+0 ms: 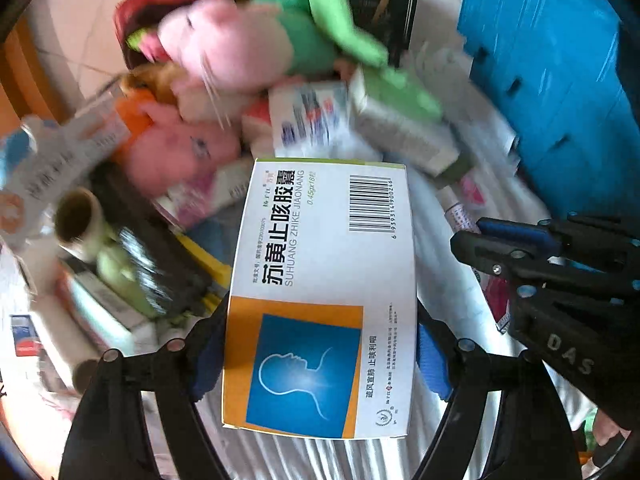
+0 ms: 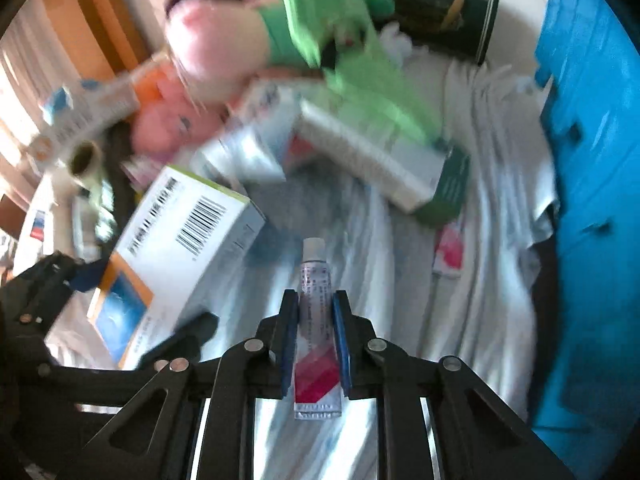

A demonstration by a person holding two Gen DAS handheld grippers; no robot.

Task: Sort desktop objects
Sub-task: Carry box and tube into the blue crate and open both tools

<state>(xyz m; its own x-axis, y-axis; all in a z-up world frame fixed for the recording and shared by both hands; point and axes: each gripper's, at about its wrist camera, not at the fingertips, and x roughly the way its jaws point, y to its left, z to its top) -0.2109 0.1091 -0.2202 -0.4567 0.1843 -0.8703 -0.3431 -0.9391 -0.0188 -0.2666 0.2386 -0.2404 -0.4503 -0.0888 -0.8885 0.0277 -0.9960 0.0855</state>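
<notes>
Clamped between the blue pads of the left gripper (image 1: 320, 360): a white cardboard medicine box with an orange-and-blue head-profile panel and a barcode (image 1: 320, 300). Jaws spread wide to the box's width, pressing both long sides; the box points straight ahead of the gripper, barcode end farthest out.

Right gripper (image 2: 316, 344) nearly closed on a small white ointment tube with red and pink stripes (image 2: 316, 320). Tube stands lengthwise between the pads, white cap forward, crimped end back toward the camera. In the left wrist view the right gripper (image 1: 500, 248) shows just right of the box; in the right wrist view the same box (image 2: 180, 248) sits just left of the tube, the left gripper's black arm below it.

Under both grippers: rumpled white cloth (image 2: 420, 300).

Ahead of both, blurred, a heap: pink plush toy in a green outfit (image 1: 248, 40), a second pink plush with an orange part (image 1: 176, 148) to its left, a white-and-blue carton (image 1: 308, 120), and a grey-white carton with a green end (image 1: 404, 128) just right of that. Dark book-like slab (image 2: 440, 12) behind the heap. Blue plastic crate (image 1: 552, 80) far right of both grippers. Left of the left gripper, a roll with an open core (image 1: 78, 220) among blurred packages; details not readable.
</notes>
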